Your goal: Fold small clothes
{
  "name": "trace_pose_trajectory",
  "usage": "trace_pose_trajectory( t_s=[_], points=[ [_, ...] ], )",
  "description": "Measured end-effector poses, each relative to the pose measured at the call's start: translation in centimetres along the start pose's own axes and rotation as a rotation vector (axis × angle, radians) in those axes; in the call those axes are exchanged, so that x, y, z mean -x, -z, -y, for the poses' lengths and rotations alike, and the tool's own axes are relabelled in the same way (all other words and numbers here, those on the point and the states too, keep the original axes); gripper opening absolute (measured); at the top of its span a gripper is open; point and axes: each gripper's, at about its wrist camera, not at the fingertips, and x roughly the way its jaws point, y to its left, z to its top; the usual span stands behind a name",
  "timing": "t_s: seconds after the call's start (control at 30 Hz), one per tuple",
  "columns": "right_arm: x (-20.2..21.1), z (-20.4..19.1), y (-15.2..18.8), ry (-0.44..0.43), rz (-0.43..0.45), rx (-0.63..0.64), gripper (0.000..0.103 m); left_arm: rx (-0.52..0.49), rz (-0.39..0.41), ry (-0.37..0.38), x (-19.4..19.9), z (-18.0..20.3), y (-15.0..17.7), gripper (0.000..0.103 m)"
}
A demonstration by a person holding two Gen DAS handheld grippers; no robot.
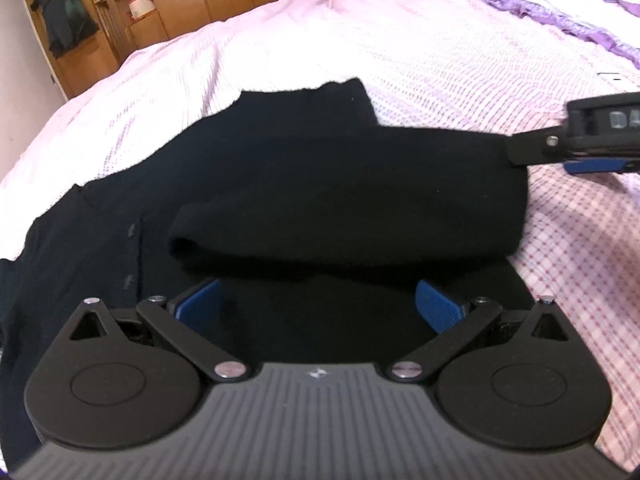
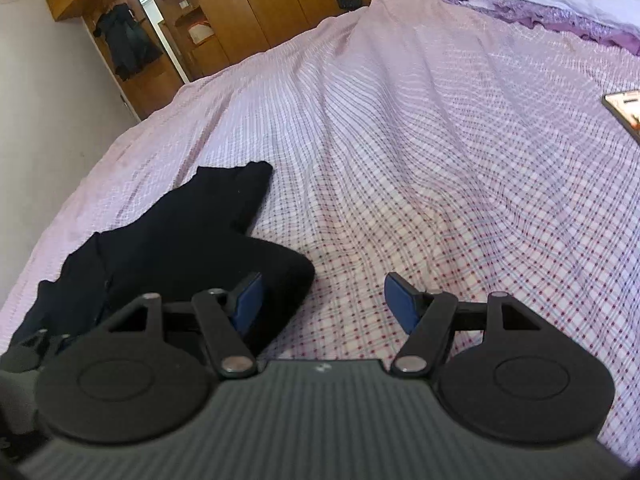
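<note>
Garment: black garment point(image 1: 320, 184) lying on the bed point(image 1: 460, 72), well in from its far edge, one thick rolled fold point(image 1: 340, 228) across its near part
Progress: judged partly done; a flatter portion spreads toward the left and looks not yet folded
Left gripper point(image 1: 318, 304): jaws apart, empty, just over the cloth with the fold directly ahead
Right gripper point(image 2: 324, 304): jaws apart, empty; left pad point(image 2: 248, 304) over the garment's right end, right pad point(image 2: 400, 302) over bare checked sheet
Surroundings: purple bedding point(image 2: 560, 12) at the far right, wooden wardrobe point(image 2: 260, 4) beyond the bed
</note>
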Motion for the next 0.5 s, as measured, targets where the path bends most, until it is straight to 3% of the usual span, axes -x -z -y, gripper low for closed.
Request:
trace_pose_trajectory(
  t_s=[0.13,0.3,0.37,0.5],
  points=[
    [-0.3,0.5,0.7,-0.015,-0.005,0.003,0.068,0.028,0.003,0.015,-1.2,-0.2,0.1,0.103],
    [-0.4,1.1,1.0,-0.034,0.003,-0.025,0.068,-0.022,0.07,0.003,-0.8,0.5,-0.1,0.103],
    [-0.4,1.2,1.0,-0.035,0.005,-0.03,0.068,-0.038,0.093,-0.002,-0.6,1.0,-0.2,0.096],
    [-0.3,1.2,1.0,-0.035,0.008,-0.032,0.068,-0.037,0.114,0.041,0.0,1.5,-0.7,0.052]
  ],
)
